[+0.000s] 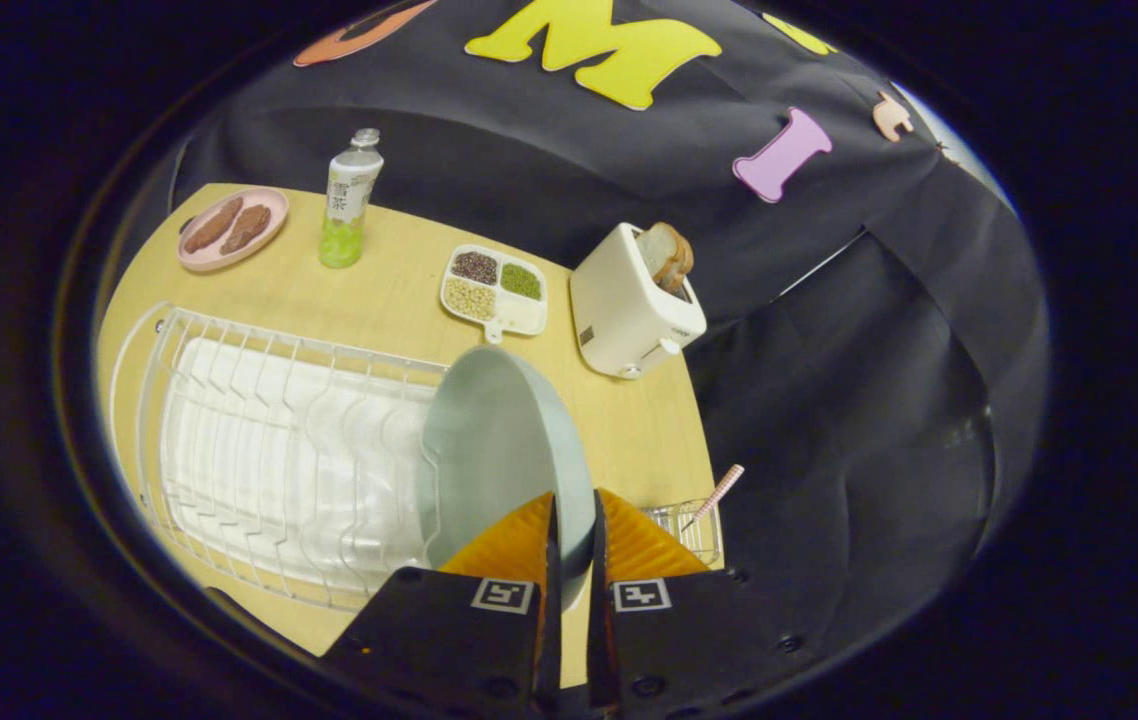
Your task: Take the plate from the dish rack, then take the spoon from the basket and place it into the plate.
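A pale grey-green plate (pixel 504 450) stands on edge at the right end of the white wire dish rack (pixel 269 450). My gripper (pixel 574 520) is shut on the plate's near rim, one finger on each face of it. To the right of the fingers, a small wire basket (pixel 694 530) sits at the table's edge with a pink-handled spoon (pixel 719 492) sticking up out of it. The spoon's bowl is hidden in the basket.
On the wooden table (pixel 629 420) beyond the rack stand a white toaster (pixel 629 310) with bread, a divided dish of beans (pixel 494 290), a green drink bottle (pixel 347 200) and a pink plate of meat (pixel 232 228). Black cloth hangs behind and to the right.
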